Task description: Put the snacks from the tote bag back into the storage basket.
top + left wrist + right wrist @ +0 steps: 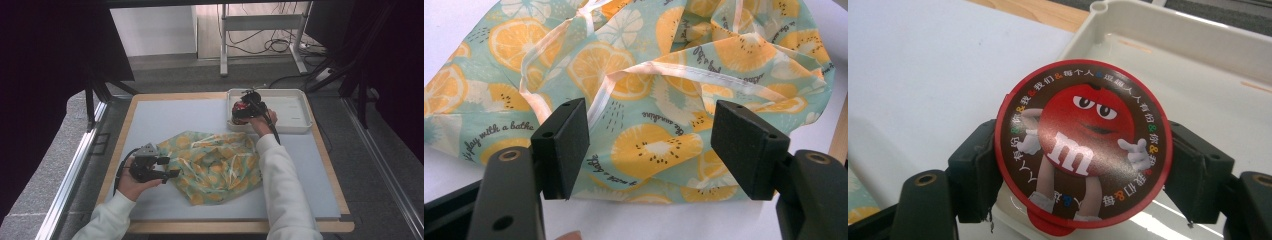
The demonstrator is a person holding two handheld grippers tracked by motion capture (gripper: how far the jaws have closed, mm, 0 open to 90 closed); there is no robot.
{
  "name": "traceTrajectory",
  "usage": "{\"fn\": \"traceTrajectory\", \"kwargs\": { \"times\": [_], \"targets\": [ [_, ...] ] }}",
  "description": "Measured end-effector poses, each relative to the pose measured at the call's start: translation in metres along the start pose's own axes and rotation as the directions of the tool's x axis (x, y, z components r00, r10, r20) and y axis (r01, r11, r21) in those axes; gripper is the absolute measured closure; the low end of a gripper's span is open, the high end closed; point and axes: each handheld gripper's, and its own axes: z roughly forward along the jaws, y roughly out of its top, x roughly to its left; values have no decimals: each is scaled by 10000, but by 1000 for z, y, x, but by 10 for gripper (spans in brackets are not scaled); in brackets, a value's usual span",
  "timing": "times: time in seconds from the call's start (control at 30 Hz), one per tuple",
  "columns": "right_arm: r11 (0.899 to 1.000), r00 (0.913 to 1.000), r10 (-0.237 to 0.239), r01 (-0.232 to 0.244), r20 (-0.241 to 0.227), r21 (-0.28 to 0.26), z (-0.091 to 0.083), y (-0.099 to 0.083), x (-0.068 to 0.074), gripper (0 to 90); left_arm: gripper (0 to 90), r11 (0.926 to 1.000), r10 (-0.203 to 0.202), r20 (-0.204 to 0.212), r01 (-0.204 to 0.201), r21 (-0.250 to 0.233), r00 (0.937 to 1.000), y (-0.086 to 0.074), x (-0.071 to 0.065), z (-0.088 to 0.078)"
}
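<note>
Grey table (165,115): one tray (295,107), one bag (215,165), left tongs (170,167) apart, right tongs (1083,165) clamped on one tin (1083,145).

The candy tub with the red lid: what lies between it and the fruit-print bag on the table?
Between the candy tub and the fruit-print bag the high view shows the white tray's rim, then bare grey mat.
</note>
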Motion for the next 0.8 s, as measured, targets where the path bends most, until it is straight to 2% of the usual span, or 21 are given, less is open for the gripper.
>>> {"fn": "traceTrajectory", "kwargs": {
  "times": [0.3, 0.4, 0.43, 0.57, 0.8],
  "targets": [
    [9991, 9998, -193, 195, -63, 380, 8, -4, 2, 247, 319, 10000, 24, -2, -24, 47, 10000, 0, 0, 1],
    [9985, 9998, -184, 182, 36, 520, 12, -6, 3, 216, 319, 10000, 31, -11, -31, 61, 10000, 0, 0, 1],
    [9994, 10000, 10, -7, -90, 358, 11, -6, 3, 180, 319, 10000, 29, -10, -29, 61, 10000, 0, 0, 1],
    [9999, 9998, 159, -159, -88, -1, 7, -4, 2, 140, 319, 10000, 10, 11, -10, 66, 10000, 0, 0, 1],
    [9983, 9994, 240, -252, -244, -518, -8, -1, 2, 134, 318, 10000, -51, 34, 50, 10, 10000, 1, 3, 1]
  ]
}}
